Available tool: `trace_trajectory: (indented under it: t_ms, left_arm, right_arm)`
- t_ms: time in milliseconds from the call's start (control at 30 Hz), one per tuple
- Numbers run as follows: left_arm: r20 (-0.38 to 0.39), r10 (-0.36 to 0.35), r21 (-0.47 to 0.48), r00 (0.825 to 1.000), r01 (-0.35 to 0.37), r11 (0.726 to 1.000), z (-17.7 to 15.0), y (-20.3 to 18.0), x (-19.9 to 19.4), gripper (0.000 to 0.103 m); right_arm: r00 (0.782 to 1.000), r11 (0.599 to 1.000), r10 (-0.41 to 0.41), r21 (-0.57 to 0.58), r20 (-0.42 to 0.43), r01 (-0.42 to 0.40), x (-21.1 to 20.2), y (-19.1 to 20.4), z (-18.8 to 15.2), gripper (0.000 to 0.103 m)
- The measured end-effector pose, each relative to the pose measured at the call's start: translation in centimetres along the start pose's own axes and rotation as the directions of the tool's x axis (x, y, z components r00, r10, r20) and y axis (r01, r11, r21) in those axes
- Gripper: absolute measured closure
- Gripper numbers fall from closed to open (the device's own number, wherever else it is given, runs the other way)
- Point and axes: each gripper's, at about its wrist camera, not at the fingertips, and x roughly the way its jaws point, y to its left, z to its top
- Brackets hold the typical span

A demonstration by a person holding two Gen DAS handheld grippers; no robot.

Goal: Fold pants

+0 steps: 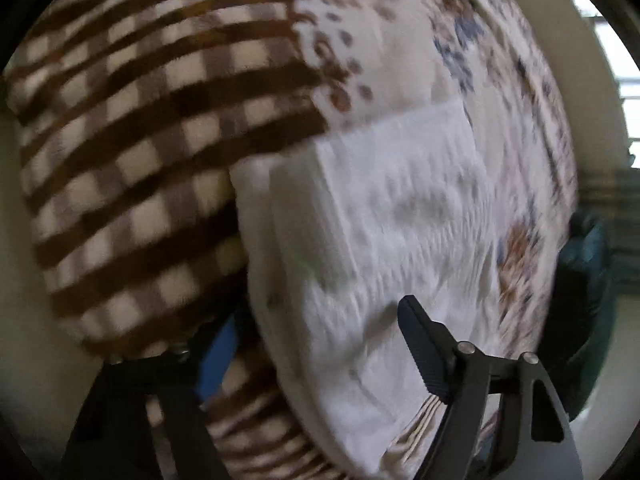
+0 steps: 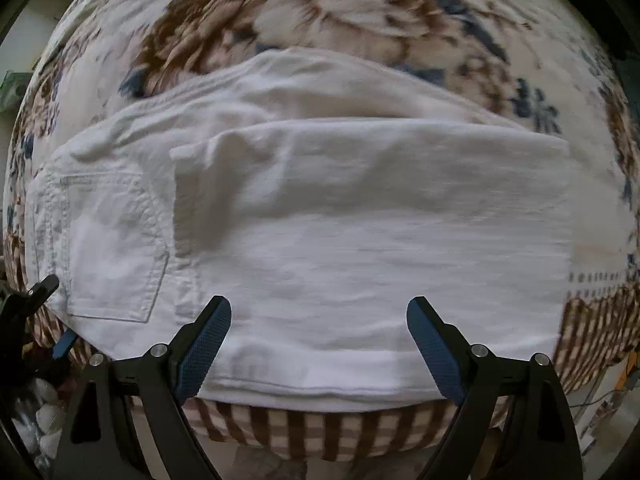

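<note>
The white cotton pants (image 2: 320, 232) lie flat on the brown-checked and floral bedspread (image 2: 304, 12), legs already folded over the seat; the back pocket (image 2: 112, 248) is exposed. Judged remaining: one or more further folds. The right gripper (image 2: 319, 344) is spread wide, empty, above the near edge. The left gripper (image 1: 320, 352) appears spread, holding nothing; its left finger is blurred.

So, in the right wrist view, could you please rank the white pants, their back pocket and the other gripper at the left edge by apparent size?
1. White pants, filling most of the frame.
2. Back pocket.
3. Left gripper, only partly in frame, so its true extent is unsure.
</note>
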Motion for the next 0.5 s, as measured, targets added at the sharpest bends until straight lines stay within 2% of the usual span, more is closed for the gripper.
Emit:
trace_trajectory:
  t_ms: [33, 67, 100, 133, 167, 200, 300, 367, 433, 500]
  left_arm:
    - [0.007, -0.008, 0.004, 1.0, 0.008, 1.0, 0.2, 0.3, -0.4, 0.056]
    - [0.014, -0.01, 0.008, 1.0, 0.01, 1.0, 0.4, 0.3, -0.4, 0.06]
    - [0.031, -0.014, 0.018, 0.999, 0.013, 1.0, 0.3, 0.1, -0.7, 0.069]
    - [0.041, -0.012, 0.036, 0.999, 0.01, 0.999, 0.2, 0.0, -1.5, 0.074]
    - [0.066, -0.01, 0.078, 0.998, 0.004, 0.997, -0.2, -0.8, -2.2, 0.076]
    - [0.099, -0.014, 0.134, 0.995, 0.001, 0.991, -0.9, -1.6, -3.1, 0.082]
    - [0.135, -0.031, 0.254, 0.99, -0.005, 0.967, -1.7, -3.6, -3.0, 0.082]
    - [0.103, -0.041, 0.192, 0.994, 0.02, 0.981, -1.0, -2.4, -1.7, 0.079]
    - [0.036, -0.068, 0.074, 0.997, 0.065, 0.995, 0.7, -0.5, 0.7, 0.069]
    - [0.009, -0.142, -0.02, 0.99, 0.142, 0.99, 1.7, 1.1, 2.0, 0.064]
  right_arm:
    - [1.0, 1.0, 0.001, -0.004, -0.007, -0.001, 0.6, 0.7, 0.4, 0.011]
    - [1.0, 1.0, -0.002, -0.009, -0.013, 0.002, 1.1, 1.2, 0.7, 0.011]
    - [1.0, 1.0, -0.005, -0.011, -0.017, 0.005, 1.6, 1.7, 1.0, 0.011]
    - [1.0, 1.0, -0.007, -0.009, -0.02, 0.007, 2.0, 2.2, 1.2, 0.011]
    - [1.0, 1.0, -0.009, -0.006, -0.023, 0.009, 2.4, 2.6, 1.3, 0.011]
    - [1.0, 1.0, -0.012, -0.003, -0.028, 0.012, 2.6, 2.8, 1.4, 0.011]
    - [0.999, 1.0, -0.022, 0.008, -0.035, 0.022, 3.3, 3.0, 1.6, 0.011]
    - [0.999, 0.999, -0.028, 0.016, -0.041, 0.028, 3.8, 3.1, 1.6, 0.011]
    - [0.998, 0.999, -0.026, 0.027, -0.049, 0.027, 4.0, 3.3, 1.7, 0.011]
    - [0.998, 0.999, -0.016, 0.044, -0.053, 0.018, 3.6, 1.4, 1.0, 0.011]
